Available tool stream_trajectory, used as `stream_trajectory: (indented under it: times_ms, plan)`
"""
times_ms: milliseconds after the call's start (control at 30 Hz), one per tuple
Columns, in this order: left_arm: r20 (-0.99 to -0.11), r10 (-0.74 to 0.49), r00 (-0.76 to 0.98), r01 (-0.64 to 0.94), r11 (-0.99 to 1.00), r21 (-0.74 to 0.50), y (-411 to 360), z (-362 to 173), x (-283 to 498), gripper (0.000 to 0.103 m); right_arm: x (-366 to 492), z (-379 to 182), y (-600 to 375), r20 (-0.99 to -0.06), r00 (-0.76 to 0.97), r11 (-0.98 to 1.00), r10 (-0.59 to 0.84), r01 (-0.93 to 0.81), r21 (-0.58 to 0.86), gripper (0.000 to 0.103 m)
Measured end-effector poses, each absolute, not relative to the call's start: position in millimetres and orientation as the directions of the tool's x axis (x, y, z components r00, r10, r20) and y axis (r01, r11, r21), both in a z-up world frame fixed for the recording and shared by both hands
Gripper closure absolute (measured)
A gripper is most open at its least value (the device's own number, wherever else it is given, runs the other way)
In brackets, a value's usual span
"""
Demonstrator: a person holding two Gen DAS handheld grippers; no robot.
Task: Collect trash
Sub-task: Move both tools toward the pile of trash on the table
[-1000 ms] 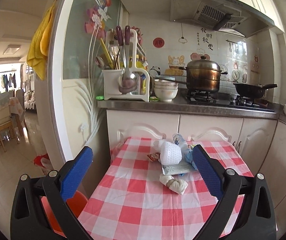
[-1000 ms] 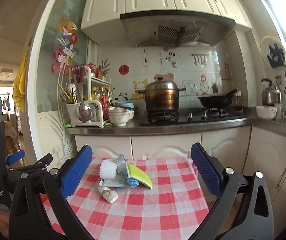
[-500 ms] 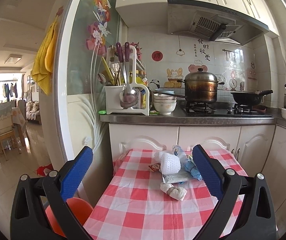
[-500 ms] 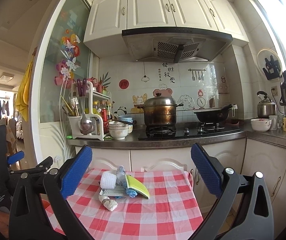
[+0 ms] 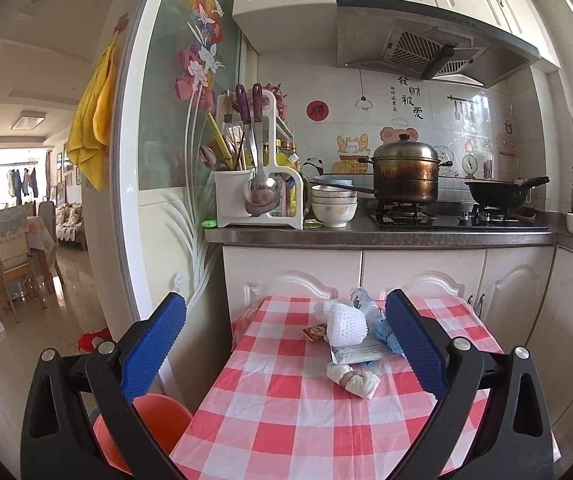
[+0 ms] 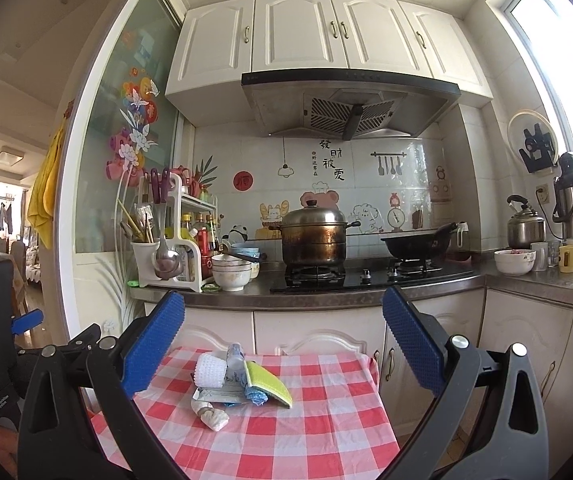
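The left gripper (image 5: 282,344) and right gripper (image 6: 282,340) both hover with jaws spread wide and empty above the red-checked table (image 6: 318,432). The trash pile (image 6: 238,380) lies on the table's far half, toward the counter (image 6: 326,290); a crumpled wrapper (image 5: 356,380) sits just in front of the pile.

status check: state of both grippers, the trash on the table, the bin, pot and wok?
left hand-held gripper: open, holds nothing
right hand-held gripper: open, holds nothing
trash pile: on the checked tablecloth, untouched
crumpled tissue: lying loose beside the pile
orange bin: open top, beside the table
steamer pot: lid on, on the stove
wok: uncovered, on the burner
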State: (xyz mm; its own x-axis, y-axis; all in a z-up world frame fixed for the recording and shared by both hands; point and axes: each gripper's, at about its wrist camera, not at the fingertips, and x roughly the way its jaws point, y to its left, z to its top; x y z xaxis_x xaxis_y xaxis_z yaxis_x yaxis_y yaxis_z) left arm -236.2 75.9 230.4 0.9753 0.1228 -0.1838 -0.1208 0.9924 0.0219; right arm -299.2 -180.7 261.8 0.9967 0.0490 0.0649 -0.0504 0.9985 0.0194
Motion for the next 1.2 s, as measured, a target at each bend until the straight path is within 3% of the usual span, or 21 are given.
stream_trajectory:
  times_ms: [600, 1000, 1200]
  plan:
    - [-0.267, 0.154, 0.951, -0.145, 0.988, 0.051, 70.2, 208.1, -202.1, 0.005, -259.6, 238.3, -188.0, -0.070, 0.995, 0.995, 0.070, -0.065, 0.071, 0.003]
    - [-0.383, 0.173, 0.907, -0.157, 0.985, 0.073, 76.5, 163.9, -162.0, 0.005, -201.4, 185.1, -191.9, -0.265, 0.961, 0.991, 0.081, -0.050, 0.121, 0.003]
    - [-0.459, 0.076, 0.885, -0.081, 0.997, 0.009, 87.9, 129.8, -136.0, 0.005, -162.5, 145.5, -197.3, -0.390, 0.913, 0.984, 0.122, -0.059, 0.169, 0.003]
